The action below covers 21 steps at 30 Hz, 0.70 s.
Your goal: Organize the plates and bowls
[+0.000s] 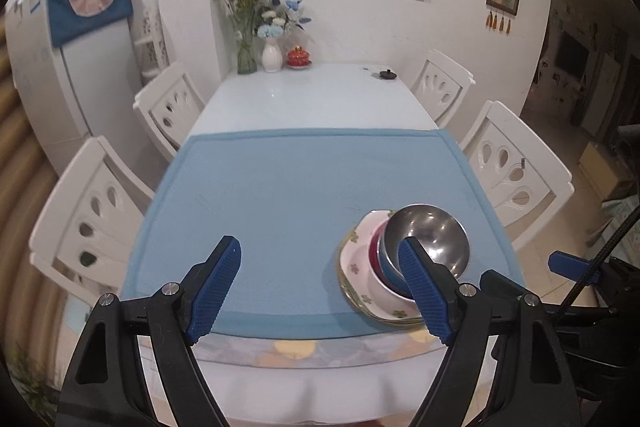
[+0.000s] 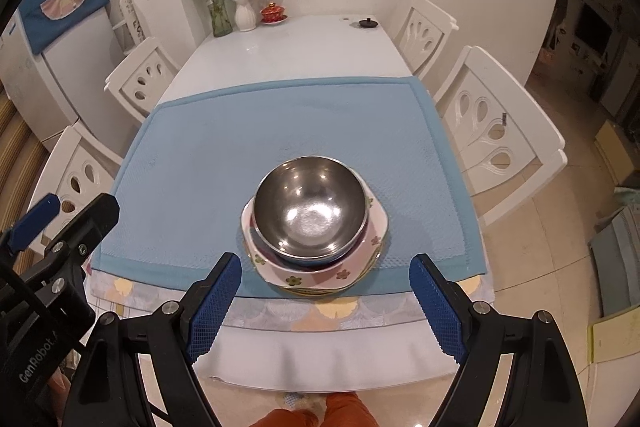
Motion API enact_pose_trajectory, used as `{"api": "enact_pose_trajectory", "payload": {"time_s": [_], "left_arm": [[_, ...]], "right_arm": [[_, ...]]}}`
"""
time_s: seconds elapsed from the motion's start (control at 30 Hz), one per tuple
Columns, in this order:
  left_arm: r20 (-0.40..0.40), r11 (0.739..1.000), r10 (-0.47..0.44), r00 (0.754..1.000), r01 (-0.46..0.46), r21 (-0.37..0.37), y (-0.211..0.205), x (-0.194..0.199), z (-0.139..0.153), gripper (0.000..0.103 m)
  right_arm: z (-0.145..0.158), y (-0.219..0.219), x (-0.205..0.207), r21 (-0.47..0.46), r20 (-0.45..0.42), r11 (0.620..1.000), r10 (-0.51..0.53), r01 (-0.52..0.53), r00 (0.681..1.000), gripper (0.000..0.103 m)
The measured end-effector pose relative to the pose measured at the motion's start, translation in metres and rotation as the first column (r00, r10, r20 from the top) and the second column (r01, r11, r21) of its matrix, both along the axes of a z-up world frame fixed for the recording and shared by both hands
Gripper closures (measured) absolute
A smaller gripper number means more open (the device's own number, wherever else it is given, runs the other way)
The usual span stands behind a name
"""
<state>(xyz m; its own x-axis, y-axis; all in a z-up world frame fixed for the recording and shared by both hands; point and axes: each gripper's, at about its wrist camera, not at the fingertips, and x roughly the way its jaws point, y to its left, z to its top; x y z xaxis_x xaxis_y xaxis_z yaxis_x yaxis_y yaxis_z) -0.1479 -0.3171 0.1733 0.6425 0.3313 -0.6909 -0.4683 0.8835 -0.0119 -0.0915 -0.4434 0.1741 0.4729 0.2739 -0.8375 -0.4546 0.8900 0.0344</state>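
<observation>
A steel bowl (image 2: 310, 207) sits on top of a stack of nested bowls, which rests on white floral plates (image 2: 360, 247) near the front edge of the blue mat (image 2: 200, 147). In the left wrist view the steel bowl (image 1: 430, 235) tops a blue and a red bowl on the floral plates (image 1: 360, 267), at the right. My left gripper (image 1: 320, 291) is open and empty, to the left of the stack. My right gripper (image 2: 324, 303) is open and empty, just in front of the stack, above the table edge.
White chairs (image 2: 492, 131) stand on both sides of the white table (image 2: 288, 47). At the far end are flower vases (image 2: 244, 15), a red lidded cup (image 2: 273, 14) and a small black object (image 2: 367, 23). The left gripper shows at the left of the right wrist view (image 2: 60, 227).
</observation>
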Motion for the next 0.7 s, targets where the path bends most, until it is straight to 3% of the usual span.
{"api": "enact_pose_trajectory", "payload": {"time_s": [0.7], "left_arm": [[-0.015,0.997,0.048,0.999,-0.049,-0.060,0.011,-0.004,-0.009,0.023]], "right_arm": [[-0.007,0.005,-0.002,-0.019,-0.019,0.999,0.037,-0.037,0.999,0.019]]}}
